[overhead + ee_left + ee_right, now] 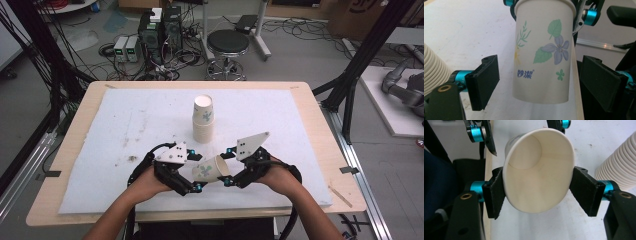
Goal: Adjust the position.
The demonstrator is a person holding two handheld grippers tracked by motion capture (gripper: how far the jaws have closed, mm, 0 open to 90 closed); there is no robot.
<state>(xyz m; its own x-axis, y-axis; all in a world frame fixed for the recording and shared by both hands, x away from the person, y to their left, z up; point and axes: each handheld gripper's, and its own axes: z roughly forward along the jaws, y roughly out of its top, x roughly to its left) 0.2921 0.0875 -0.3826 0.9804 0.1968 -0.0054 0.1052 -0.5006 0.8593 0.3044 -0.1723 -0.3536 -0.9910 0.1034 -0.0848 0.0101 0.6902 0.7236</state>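
The right gripper (536,187) pinches the paper cup (537,172) at its rim, squashing the mouth oval, w/ the cup held sideways above the table's white mat (125,130), near the cup stack (204,120). The left gripper (544,82) is spread, pads clear of the cup's base (no support there). Risk: a harder squeeze creases the thin rim, or the cup slips out and rolls.

**A robotics lab set up for recording**

Computer towers (160,30) and power supplies (126,47) are sitting on the floor among sprawling cables (170,67), black frame struts (360,60) are flanking a padded table (75,135), and a robot arm (402,85) is lying nearby.
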